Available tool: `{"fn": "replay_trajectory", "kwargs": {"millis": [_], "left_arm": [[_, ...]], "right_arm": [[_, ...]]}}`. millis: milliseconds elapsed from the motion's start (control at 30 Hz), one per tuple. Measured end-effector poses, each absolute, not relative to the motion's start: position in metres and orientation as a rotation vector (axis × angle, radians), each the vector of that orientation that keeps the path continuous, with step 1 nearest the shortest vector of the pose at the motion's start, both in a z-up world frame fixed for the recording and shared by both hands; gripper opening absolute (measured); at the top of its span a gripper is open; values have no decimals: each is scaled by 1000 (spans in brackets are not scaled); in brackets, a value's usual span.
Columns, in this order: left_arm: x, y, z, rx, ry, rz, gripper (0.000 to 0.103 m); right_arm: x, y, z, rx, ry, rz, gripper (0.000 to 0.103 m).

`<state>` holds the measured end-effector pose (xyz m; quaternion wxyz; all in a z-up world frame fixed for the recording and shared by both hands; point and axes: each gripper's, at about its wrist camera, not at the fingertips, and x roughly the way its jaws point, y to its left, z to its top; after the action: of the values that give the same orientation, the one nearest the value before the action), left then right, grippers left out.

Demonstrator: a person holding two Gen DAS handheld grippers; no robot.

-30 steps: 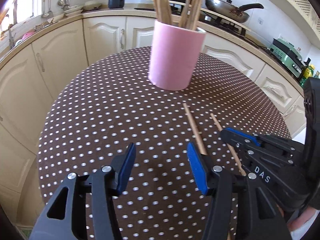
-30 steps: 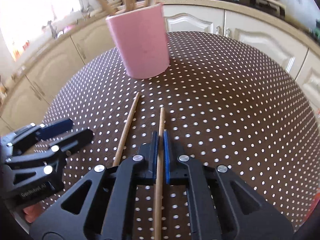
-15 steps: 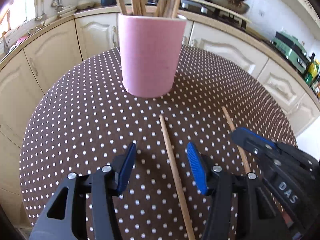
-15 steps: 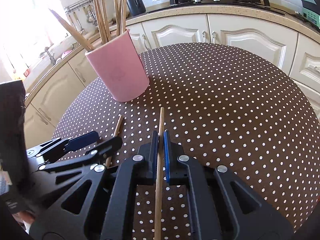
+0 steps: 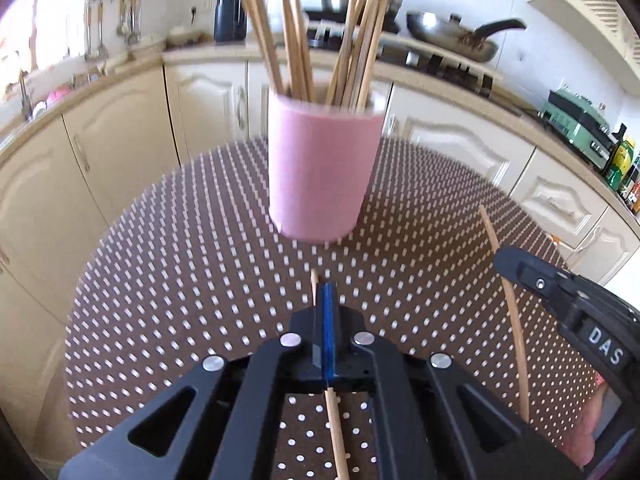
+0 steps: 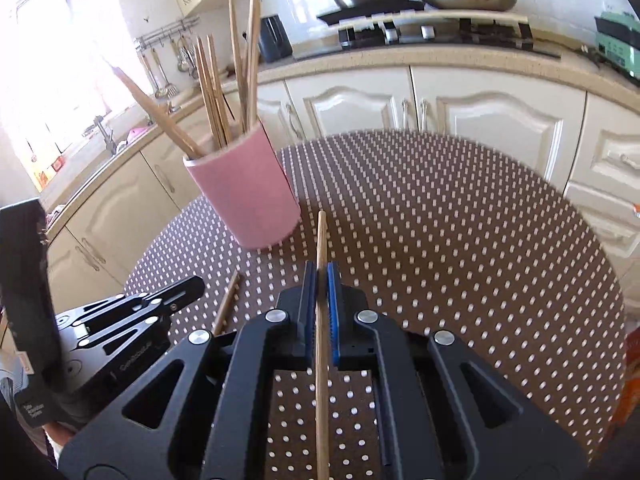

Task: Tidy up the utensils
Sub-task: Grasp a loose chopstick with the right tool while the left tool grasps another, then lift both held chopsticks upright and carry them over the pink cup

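Since a second ago the left gripper (image 5: 326,300) has snapped its blue pads together on a thin wooden chopstick (image 5: 335,432) that then lay loose on the brown polka-dot tablecloth (image 5: 180,280). The right gripper (image 6: 320,280) still pinches its own wooden chopstick (image 6: 321,360). Both point toward the pink cylindrical holder (image 5: 322,168), which stands upright, full of chopsticks.

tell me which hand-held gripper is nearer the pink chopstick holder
Left, though only slightly. The left hand-held gripper points straight at the pink chopstick holder. The right hand-held gripper sits beside it, off to the holder's right.
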<state>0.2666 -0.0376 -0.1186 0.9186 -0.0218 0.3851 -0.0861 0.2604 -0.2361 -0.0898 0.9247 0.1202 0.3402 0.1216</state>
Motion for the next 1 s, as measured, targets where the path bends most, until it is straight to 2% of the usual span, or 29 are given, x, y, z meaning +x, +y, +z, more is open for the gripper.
{"fn": "replay_trajectory", "kwargs": {"millis": [200, 267, 300, 333, 367, 600, 700, 733, 1000], "left_arm": [[268, -35, -116, -18, 788, -235, 1], [267, -33, -119, -19, 819, -257, 5], [266, -34, -123, -14, 829, -259, 10], [266, -34, -126, -4, 839, -258, 32], [266, -33, -127, -3, 837, -259, 43], [274, -37, -152, 35, 923, -192, 43], [274, -48, -155, 109, 916, -159, 11], [274, -49, -155, 109, 919, -158, 7], [270, -44, -144, 62, 874, -187, 6]], "right_arm": [[257, -235, -79, 239, 670, 257, 6], [258, -236, -81, 252, 678, 252, 6], [259, -237, -83, 261, 687, 250, 6], [260, -239, -86, 274, 697, 245, 6], [261, -239, -88, 281, 701, 241, 6], [261, -242, -95, 300, 716, 245, 6], [261, -242, -98, 303, 719, 251, 6], [262, -242, -99, 304, 722, 252, 6], [264, -240, -100, 309, 715, 255, 6]]}}
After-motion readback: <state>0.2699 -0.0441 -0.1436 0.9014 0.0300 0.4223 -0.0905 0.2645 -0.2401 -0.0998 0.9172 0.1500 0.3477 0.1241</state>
